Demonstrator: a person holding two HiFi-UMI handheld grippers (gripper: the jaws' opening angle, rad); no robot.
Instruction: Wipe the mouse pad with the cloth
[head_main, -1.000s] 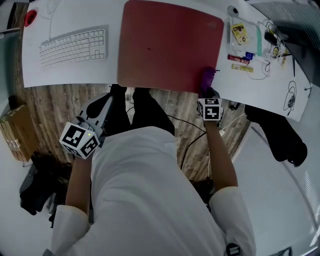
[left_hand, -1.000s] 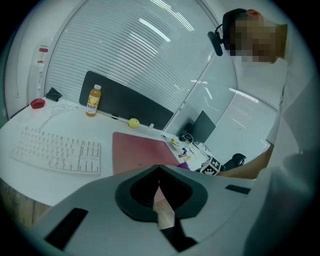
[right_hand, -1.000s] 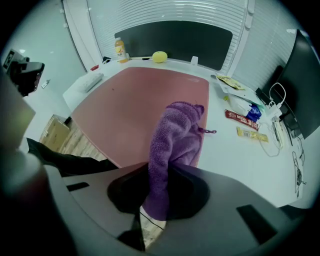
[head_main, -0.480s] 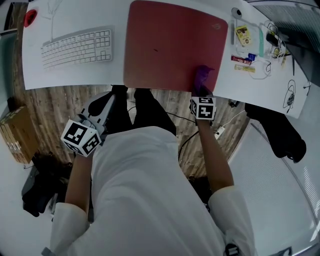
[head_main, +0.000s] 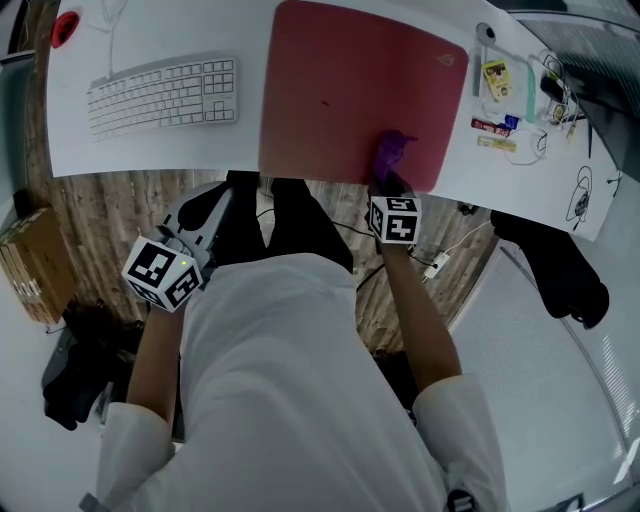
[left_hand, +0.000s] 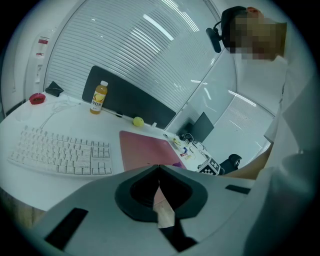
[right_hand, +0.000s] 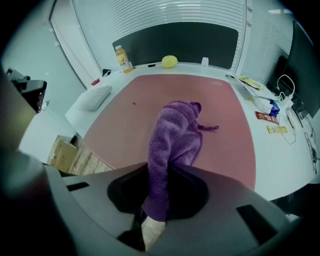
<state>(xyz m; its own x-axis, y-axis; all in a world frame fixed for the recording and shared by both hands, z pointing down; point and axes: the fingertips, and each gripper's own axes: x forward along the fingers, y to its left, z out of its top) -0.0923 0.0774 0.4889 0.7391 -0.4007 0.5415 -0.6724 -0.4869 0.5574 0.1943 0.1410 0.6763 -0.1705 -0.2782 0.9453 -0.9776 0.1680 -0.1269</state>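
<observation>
Along the near edge of the flat red rectangular mouse pad (head_main: 350, 90), the right gripper (head_main: 388, 182) is clamping the fluffy purple cloth (right_hand: 172, 135) in its fingers and has dragged it leftward since 1 second ago, so wiping is progressing. The left gripper (head_main: 208, 212) is idling off the white worktop (head_main: 150, 150), fingers closed and empty.

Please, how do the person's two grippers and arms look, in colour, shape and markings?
The left gripper and the right gripper are grey moulded shells with dark rounded recesses around the jaws. Each carries a white cube with black square markers. The sleeves are white and short.
</observation>
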